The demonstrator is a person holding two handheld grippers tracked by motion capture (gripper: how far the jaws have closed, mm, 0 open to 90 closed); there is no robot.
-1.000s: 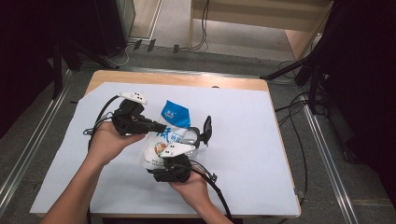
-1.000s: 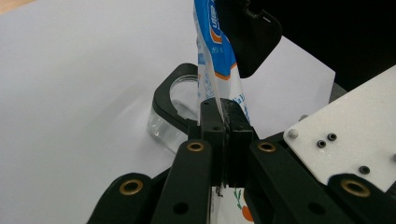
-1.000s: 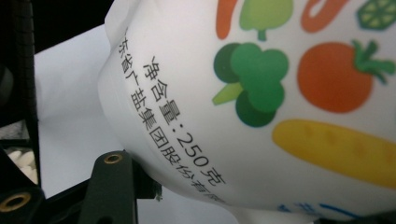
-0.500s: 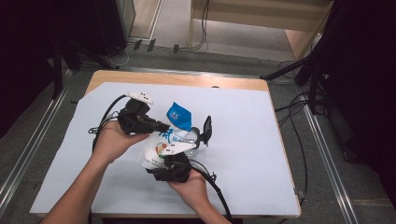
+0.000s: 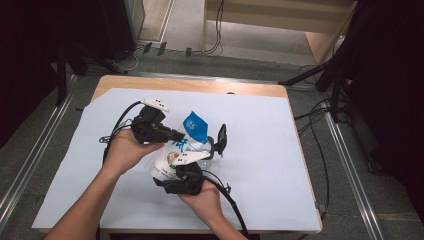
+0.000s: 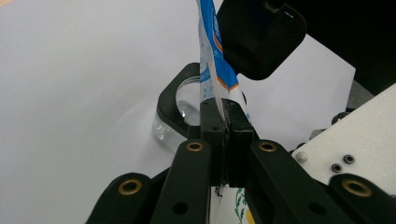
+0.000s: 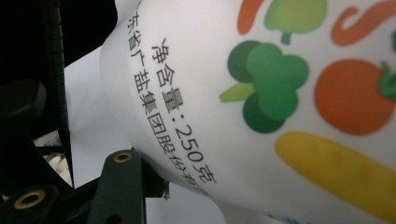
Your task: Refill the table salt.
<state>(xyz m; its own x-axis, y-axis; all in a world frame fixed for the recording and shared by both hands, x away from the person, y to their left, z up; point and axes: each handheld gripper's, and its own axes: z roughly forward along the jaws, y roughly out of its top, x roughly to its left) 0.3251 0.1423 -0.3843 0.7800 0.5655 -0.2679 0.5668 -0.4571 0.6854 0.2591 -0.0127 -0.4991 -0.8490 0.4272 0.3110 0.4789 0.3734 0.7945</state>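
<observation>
Black stand [image 5: 220, 140] beside pouch [image 5: 172, 157], white table cover [image 5: 270, 165]

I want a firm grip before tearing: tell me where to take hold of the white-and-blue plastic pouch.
Pinch the flat blue top edge of the white-and-blue plastic pouch from the side, as the left gripper does; the seam is thin. Its bulging body suits the right gripper.

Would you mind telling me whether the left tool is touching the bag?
Touching. The left gripper view shows the left tool shut flat on the thin blue-and-white edge of the bag, with no gap either side.
</observation>
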